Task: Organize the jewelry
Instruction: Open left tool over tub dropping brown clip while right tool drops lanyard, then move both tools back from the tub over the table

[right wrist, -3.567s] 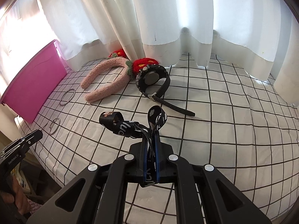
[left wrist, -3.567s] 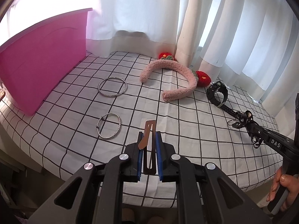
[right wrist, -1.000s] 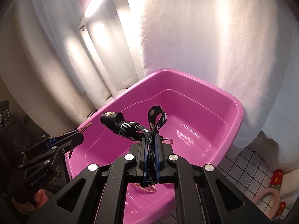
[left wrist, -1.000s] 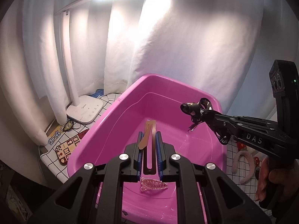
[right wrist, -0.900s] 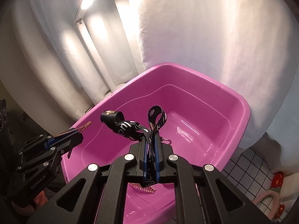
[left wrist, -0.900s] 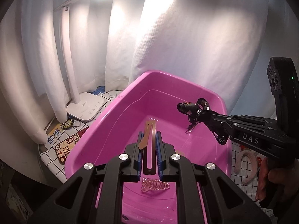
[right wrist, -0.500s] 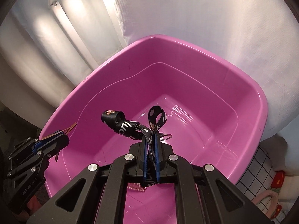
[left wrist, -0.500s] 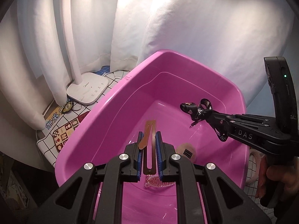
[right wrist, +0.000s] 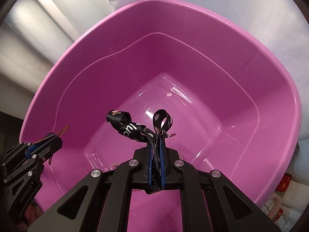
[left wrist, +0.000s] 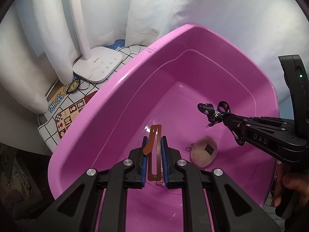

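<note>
Pink tub (left wrist: 119, 104) fills both views; I hold both grippers above its interior. On its floor: a fuzzy beige pom keychain (left wrist: 203, 150) and, partly hidden under my left gripper (left wrist: 154, 141), a small pearl hair comb (right wrist: 113, 165). Left gripper is clamped on a brown hair clip (left wrist: 153, 152). Right gripper (right wrist: 156, 145) is pinched on a black printed lanyard (right wrist: 131, 128), its loops sticking up over the tub.

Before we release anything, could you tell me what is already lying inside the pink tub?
Inside the pink tub lie a fluffy beige pouch and a pearl hair comb, which the left gripper mostly covers.
</note>
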A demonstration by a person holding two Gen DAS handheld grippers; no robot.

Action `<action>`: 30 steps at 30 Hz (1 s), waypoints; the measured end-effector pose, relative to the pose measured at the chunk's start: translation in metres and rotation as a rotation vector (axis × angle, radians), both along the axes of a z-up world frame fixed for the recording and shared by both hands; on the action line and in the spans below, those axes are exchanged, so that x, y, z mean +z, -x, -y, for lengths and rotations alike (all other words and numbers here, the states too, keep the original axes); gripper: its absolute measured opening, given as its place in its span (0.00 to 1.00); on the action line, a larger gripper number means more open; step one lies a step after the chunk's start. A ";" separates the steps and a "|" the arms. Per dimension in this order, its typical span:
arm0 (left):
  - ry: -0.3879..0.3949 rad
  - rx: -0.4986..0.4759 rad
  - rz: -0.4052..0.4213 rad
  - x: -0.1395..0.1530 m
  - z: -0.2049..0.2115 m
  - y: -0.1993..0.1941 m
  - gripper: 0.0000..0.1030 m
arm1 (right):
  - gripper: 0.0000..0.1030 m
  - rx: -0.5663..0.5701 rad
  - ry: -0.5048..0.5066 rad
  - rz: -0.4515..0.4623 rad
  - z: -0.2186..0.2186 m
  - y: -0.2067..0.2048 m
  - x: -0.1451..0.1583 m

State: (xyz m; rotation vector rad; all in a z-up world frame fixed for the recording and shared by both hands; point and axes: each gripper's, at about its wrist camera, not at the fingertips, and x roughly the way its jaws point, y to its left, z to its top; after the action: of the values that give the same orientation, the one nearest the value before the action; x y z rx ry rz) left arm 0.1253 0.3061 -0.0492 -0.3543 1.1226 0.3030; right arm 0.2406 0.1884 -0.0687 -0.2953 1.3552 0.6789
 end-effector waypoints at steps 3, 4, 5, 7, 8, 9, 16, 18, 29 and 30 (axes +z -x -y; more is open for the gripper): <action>0.009 0.000 -0.030 -0.005 0.000 -0.003 0.13 | 0.07 -0.003 0.027 -0.032 -0.004 -0.003 -0.008; 0.017 0.003 -0.040 -0.007 -0.001 -0.004 0.13 | 0.07 0.001 0.038 -0.035 -0.005 -0.003 -0.010; 0.024 0.005 -0.051 -0.009 -0.002 -0.005 0.13 | 0.07 0.001 0.044 -0.042 -0.003 -0.003 -0.009; 0.032 0.008 -0.068 -0.013 -0.003 -0.006 0.13 | 0.07 -0.001 0.052 -0.048 -0.004 -0.002 -0.011; 0.035 0.009 -0.072 -0.014 -0.004 -0.005 0.13 | 0.07 -0.004 0.053 -0.053 -0.003 -0.004 -0.012; 0.035 0.010 -0.076 -0.015 -0.004 -0.005 0.14 | 0.08 -0.006 0.046 -0.061 -0.003 -0.005 -0.012; 0.023 0.007 -0.073 -0.013 -0.003 0.001 0.56 | 0.54 -0.005 0.041 -0.020 -0.005 -0.005 -0.005; 0.006 -0.008 -0.066 -0.009 0.000 0.003 0.59 | 0.54 -0.001 0.043 -0.018 -0.005 -0.005 -0.005; -0.044 -0.033 -0.014 0.013 0.010 0.016 0.87 | 0.61 -0.006 0.019 -0.015 -0.005 0.002 -0.001; -0.041 -0.036 -0.006 0.016 0.009 0.019 0.87 | 0.62 -0.009 0.012 -0.014 -0.005 0.003 0.000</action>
State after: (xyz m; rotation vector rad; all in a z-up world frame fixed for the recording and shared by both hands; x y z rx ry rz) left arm 0.1059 0.2968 -0.0332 -0.2967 1.1253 0.2955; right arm 0.2372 0.1931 -0.0688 -0.2941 1.3737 0.6670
